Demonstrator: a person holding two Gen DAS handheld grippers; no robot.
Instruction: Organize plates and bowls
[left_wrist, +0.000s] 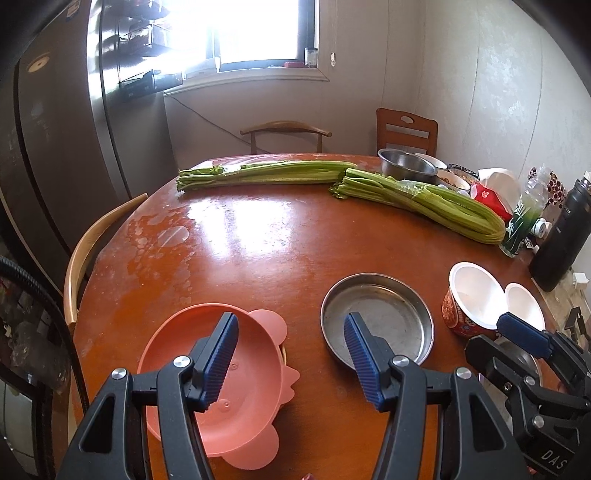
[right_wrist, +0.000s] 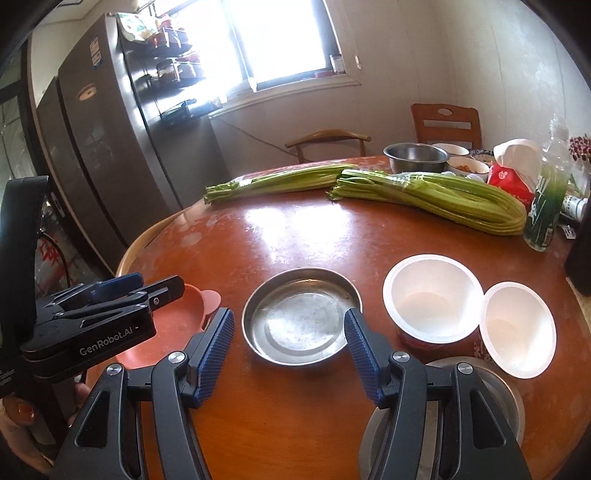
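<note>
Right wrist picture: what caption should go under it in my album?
Open right claw above a round steel plate, two white paper bowls beside it on the brown wooden table.

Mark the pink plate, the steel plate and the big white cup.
pink plate (left_wrist: 255, 369): left wrist view, inner floor.
steel plate (right_wrist: 301, 319): right wrist view, centre of base.
big white cup (right_wrist: 430, 295): right wrist view, inside bottom.

Pink plastic plate (left_wrist: 236, 373), shallow steel dish (left_wrist: 376, 317) and two white-lined paper bowls (right_wrist: 432, 299), upright, side by side.
</note>
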